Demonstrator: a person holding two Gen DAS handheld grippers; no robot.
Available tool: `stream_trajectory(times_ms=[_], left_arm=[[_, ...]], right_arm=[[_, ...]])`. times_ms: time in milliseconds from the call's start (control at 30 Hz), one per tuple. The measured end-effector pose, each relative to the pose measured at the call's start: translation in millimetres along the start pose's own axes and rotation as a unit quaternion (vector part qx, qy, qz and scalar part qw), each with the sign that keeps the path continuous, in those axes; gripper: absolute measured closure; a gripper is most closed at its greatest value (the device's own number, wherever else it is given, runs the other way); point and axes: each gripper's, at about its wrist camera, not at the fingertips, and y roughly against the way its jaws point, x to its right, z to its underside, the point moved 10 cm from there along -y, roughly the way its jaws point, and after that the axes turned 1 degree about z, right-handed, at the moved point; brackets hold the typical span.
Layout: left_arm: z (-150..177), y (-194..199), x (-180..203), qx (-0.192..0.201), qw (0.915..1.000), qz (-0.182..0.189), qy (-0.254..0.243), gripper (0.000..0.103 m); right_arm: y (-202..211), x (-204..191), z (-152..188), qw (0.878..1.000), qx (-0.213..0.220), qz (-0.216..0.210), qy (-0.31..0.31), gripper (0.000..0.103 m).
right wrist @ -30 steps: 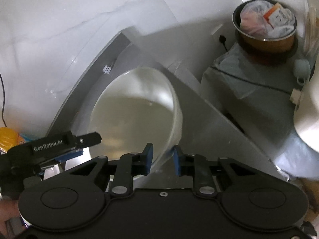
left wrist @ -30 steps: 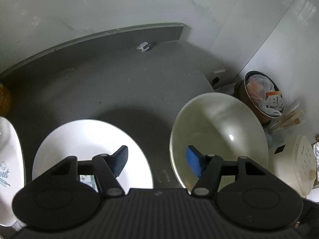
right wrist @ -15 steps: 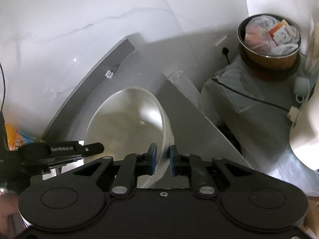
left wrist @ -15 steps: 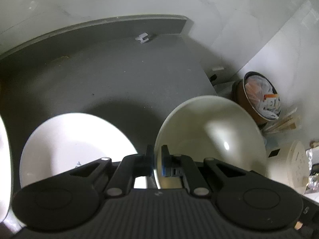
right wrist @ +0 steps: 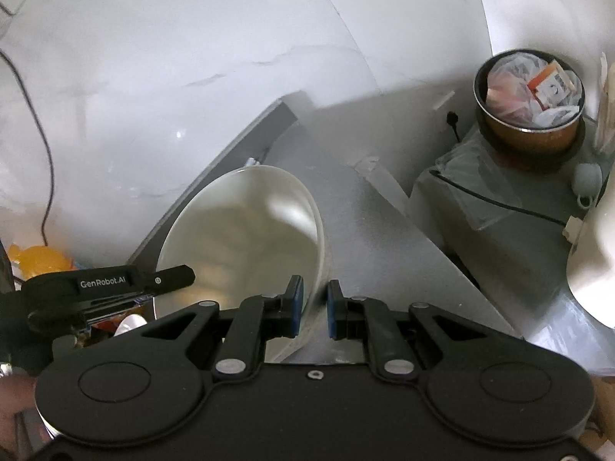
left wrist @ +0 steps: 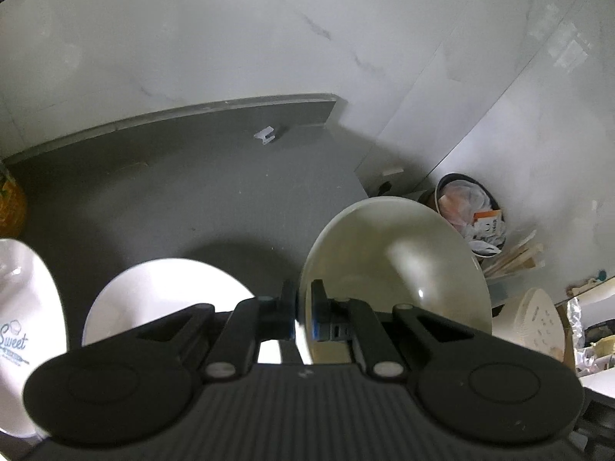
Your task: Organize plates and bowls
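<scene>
Both claws pinch the rim of the pale cream glossy ceramic bowl [left wrist: 396,269], left claw [left wrist: 303,317] and right claw [right wrist: 314,307] on opposite sides, holding it above the dark grey bench [left wrist: 184,199] beside a round white plate [left wrist: 165,296].

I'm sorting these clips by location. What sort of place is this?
Probably a home kitchen corner: a grey counter against marble-look wall panels, plates and a bowl on it, and a full waste bin beside it.
</scene>
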Motion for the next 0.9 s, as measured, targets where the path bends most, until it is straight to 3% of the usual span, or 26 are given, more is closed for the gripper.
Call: stream_trajectory(times_ms=[367, 900], left_arm=[[20.5, 44.3, -13.1, 0.008, 0.9996, 0.019, 0.018, 0.098], [91.2, 81.2, -41.7, -0.036, 0.9982, 0.030, 0.036, 0.096]], right_arm=[[34.8, -22.2, 22.1, 1.000, 0.019, -0.003, 0.004, 0.090], [65.3, -42.1, 66.1, 0.999, 0.013, 0.014, 0.032, 0.091]])
